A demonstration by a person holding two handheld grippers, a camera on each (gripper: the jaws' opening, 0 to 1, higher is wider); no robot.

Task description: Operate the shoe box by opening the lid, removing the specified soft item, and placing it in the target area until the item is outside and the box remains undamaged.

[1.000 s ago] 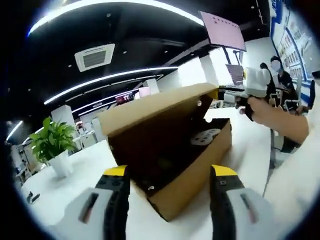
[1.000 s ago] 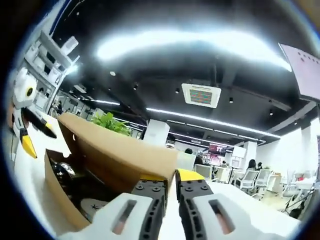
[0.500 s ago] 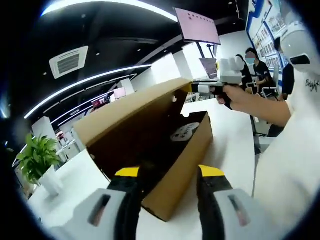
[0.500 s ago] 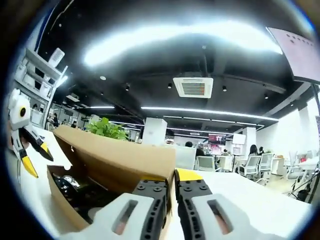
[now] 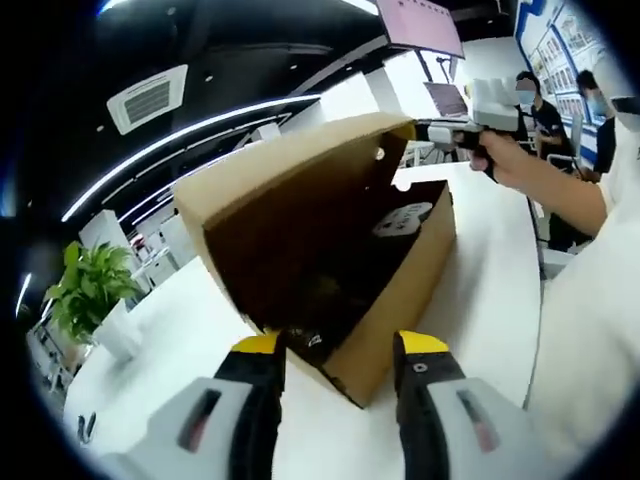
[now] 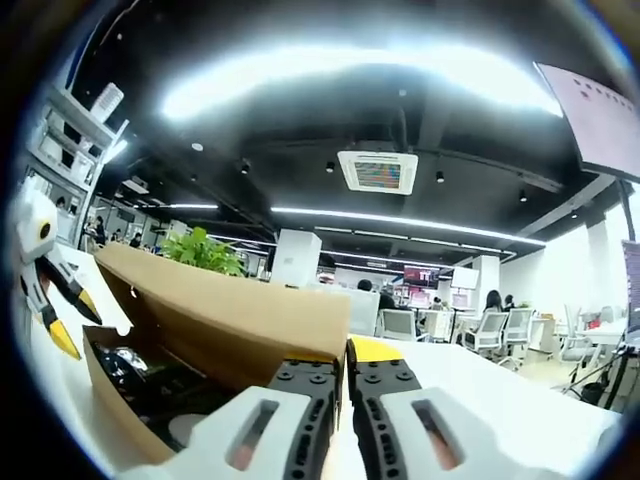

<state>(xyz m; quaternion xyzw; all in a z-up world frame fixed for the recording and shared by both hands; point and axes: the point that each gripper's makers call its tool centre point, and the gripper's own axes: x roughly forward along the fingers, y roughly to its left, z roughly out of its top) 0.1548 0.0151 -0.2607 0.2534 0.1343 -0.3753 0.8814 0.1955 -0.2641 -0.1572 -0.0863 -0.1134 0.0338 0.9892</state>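
A brown cardboard shoe box [image 5: 400, 290] stands on the white table [image 5: 170, 330] with its hinged lid [image 5: 290, 170] lifted. Dark contents [image 5: 330, 300] lie inside, with a pale oval piece [image 5: 403, 219] at the far end; I cannot make out what they are. My left gripper [image 5: 339, 345] is open, its yellow-tipped jaws on either side of the box's near corner. My right gripper [image 6: 343, 352] is shut on the lid's edge [image 6: 230, 310], and it appears at the lid's far corner [image 5: 440, 130]. The left gripper [image 6: 75, 322] hangs beyond the box.
A potted green plant [image 5: 85, 290] stands on the table to the left. A person's hand [image 5: 505, 160] and white sleeve [image 5: 590, 320] fill the right side. People sit by a far wall [image 5: 530, 100]. Office chairs [image 6: 490, 335] stand beyond the table.
My left gripper's jaws have narrowed somewhat since the earliest frame and sit closer to the box's near corner. The lid stays raised in the right gripper.
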